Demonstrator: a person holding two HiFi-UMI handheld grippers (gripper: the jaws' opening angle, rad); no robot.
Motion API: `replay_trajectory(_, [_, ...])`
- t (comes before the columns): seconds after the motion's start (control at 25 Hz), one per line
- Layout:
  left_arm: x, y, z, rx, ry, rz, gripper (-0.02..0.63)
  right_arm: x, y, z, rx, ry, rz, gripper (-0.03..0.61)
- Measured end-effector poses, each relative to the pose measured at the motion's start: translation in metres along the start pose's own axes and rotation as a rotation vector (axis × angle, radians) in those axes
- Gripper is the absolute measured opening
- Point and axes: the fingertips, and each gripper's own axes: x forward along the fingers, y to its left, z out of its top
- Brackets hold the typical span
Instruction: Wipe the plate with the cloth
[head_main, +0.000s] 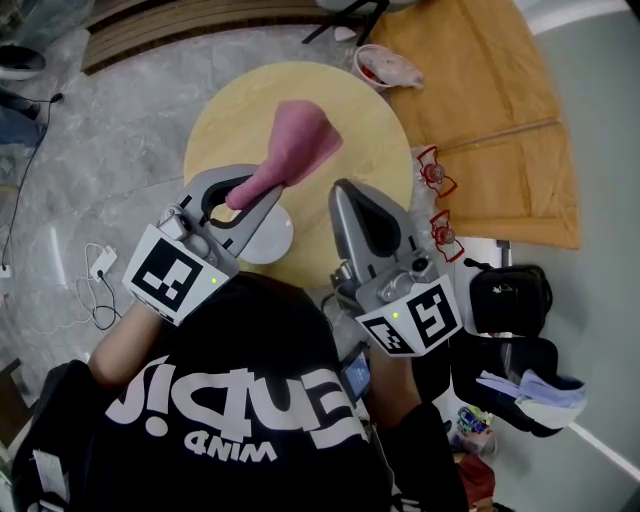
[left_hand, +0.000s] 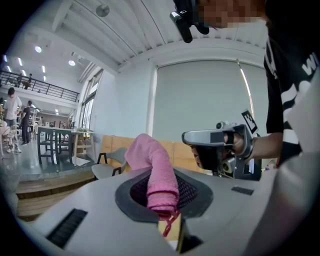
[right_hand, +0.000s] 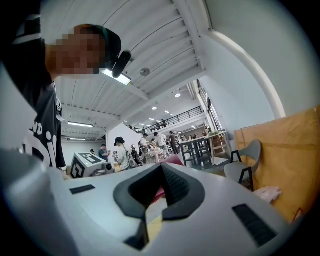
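Nearest, the person stands at the near edge of the round wooden table (head_main: 365, 125) with a claw in each hand, both held up off the tabletop.

Left claw (head_main: 248, 195): clenched on one end of the pink cloth (head_main: 295, 145). The left gripper view shows the fabric pinched between the pads and rising out past them. The rest of the cloth stands free in the air over the middle of the table and touches nothing.

Right claw (head_main: 345, 195): jaws together with nothing between them. The pink seen through its pads in the right gripper view is the cloth beyond. It hangs just right of the left claw, apart from it.

White plate (head_main: 272, 240): on the table at the near edge, partly hidden under the left claw. No cloth is on it and neither claw touches it.

Farther off, a small white bowl (head_main: 385, 68) sits at the table's far right rim.

Assessment: the cloth is in hand but wiping has not begun. The next move appears to call for lowering the left claw so the loose fabric meets the plate's face. The right claw would likely need to open to steady the rim, since the plate lies close to the edge.
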Motion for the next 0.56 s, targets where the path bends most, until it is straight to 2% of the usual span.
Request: replay_trajectory(0.56, [0.0039, 0.0009, -0.0026, -0.005, 0.018, -0.005, 0.049, 0.0024, -0.0014, -0.0041, 0.006, 0.012, 0.001, 0.021])
